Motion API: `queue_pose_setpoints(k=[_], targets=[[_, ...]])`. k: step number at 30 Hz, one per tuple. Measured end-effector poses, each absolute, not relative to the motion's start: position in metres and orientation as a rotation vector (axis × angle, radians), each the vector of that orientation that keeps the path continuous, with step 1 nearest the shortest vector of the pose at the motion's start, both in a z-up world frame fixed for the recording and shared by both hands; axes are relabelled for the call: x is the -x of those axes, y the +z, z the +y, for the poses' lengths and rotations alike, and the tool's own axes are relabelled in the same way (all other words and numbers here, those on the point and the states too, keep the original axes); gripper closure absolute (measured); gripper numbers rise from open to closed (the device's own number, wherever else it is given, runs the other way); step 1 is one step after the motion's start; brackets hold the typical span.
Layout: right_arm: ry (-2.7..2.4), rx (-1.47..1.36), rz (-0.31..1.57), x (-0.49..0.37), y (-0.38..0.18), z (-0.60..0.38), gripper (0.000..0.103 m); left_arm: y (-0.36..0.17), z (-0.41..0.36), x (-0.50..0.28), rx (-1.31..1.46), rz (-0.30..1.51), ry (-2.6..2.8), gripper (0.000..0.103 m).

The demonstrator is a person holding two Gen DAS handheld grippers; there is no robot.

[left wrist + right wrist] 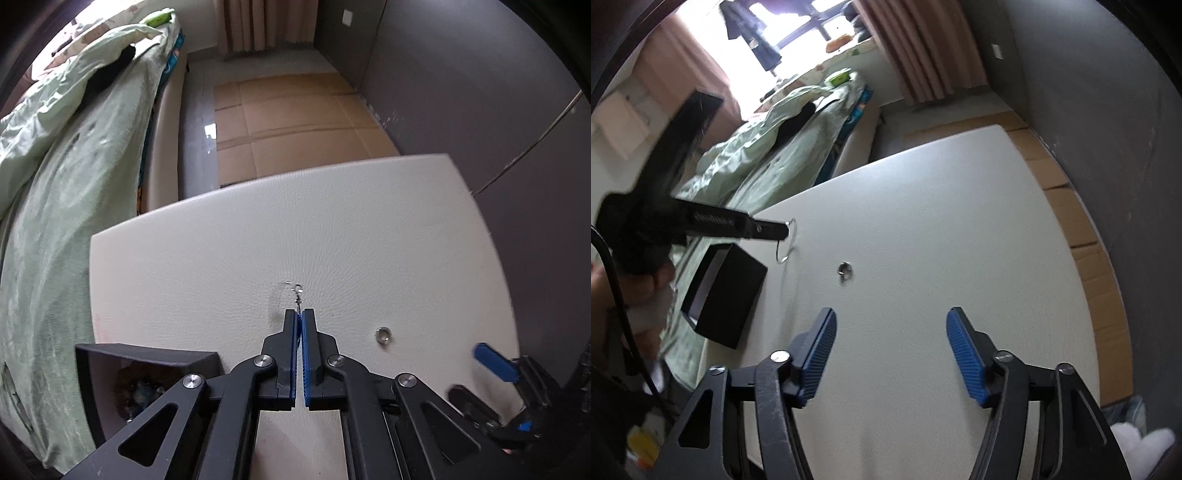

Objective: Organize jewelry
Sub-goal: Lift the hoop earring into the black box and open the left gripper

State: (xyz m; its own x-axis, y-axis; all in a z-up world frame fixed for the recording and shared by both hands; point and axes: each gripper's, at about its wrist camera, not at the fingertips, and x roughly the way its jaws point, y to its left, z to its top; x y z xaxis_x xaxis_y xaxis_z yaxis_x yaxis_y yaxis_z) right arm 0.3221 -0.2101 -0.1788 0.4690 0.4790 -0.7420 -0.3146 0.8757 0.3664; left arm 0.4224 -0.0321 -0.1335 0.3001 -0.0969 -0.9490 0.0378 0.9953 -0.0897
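While the left gripper is clenched on a thin silver chain, that chain hangs from its tips in a loop above the white table; in the left wrist view only its clasp end shows past the blue pads.

Ring: silver, lying flat on the table, right of the left gripper's tips and apart from them.

Box: black, open, at the table's near left edge; its contents are too dim to tell.

Right gripper: released, jaws spread over bare table, nothing between them, ring ahead of its left finger.

Bed: green quilt, alongside the table.
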Motion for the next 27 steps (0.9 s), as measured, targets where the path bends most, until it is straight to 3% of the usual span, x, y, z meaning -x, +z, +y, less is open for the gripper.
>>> queue_pose_setpoints(k=[14,27], targets=[[0.578,0.026,1.001,-0.339,-0.186,-0.153,0.072,-0.079,0.017,-0.389,0.164,1.135,-0.14,0.101],[0.583,0.107,1.008,-0.351,-0.188,-0.132,0.076,-0.077,0.059,-0.363,0.225,1.099,-0.161,0.101]])
